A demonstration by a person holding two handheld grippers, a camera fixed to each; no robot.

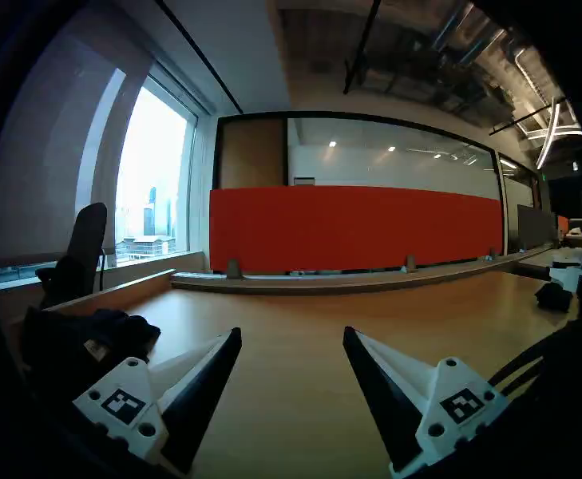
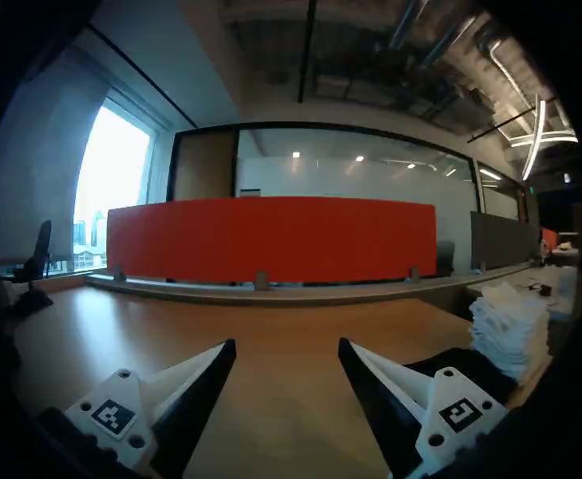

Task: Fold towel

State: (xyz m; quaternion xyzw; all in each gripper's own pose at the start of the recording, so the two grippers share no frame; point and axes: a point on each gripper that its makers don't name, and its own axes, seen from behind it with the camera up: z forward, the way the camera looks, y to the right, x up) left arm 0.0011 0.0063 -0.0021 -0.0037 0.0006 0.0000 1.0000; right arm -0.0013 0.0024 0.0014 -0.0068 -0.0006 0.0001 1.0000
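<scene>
Okay, my left gripper [image 1: 291,330] and right gripper [image 2: 287,342] spread empty, left gripper view dark cloth [image 1: 91,339], right gripper view white towel stack [image 2: 510,323].

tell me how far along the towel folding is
Done, apparently: a stack of white folded towels sits at the right of the right gripper view. In hand: nothing; the left gripper and right gripper both hang open over the wooden desk. Left: a crumpled dark cloth heap lies unfolded, and no towel is spread out yet.
</scene>
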